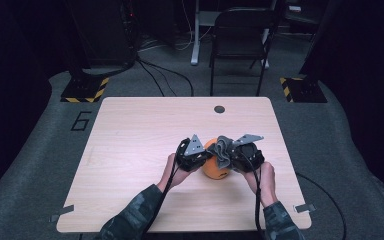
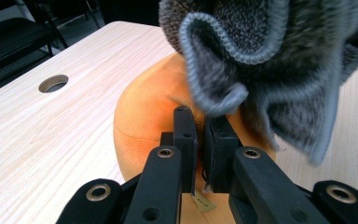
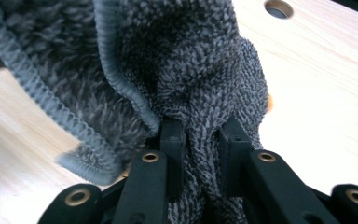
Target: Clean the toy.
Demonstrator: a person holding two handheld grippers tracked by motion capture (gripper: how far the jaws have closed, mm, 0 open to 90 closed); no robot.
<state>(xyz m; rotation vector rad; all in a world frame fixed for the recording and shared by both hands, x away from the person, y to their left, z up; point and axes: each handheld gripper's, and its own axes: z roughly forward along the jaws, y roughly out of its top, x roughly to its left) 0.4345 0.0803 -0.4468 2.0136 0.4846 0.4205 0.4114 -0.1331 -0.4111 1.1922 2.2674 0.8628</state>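
Near the middle of the table (image 1: 130, 130), a bit toward the person's edge, sits an orange plush ball (image 1: 214, 167) with a grey fuzzy cloth (image 1: 223, 151) bunched over its right shoulder; looks like a wipe-down or a cover-up job, hard to say which, and it's somewhere mid-way by my guess.

What's in place: the left gripper (image 2: 199, 122) has its jaws pinched nearly together on the orange thing, seemingly nipping a bit of its skin or a tag seam, so that side is acting as the anchor; the right gripper (image 3: 200, 133) has its jaws clamped on a thick fold of the cloth, fabric squeezed between the pads and spilling out above them.

What's left, as I read it: most of the orange surface is bare, especially the front and left; the cloth hangs in a loose wad rather than lying flat; so the dragging or spreading across the ball isn't finished.
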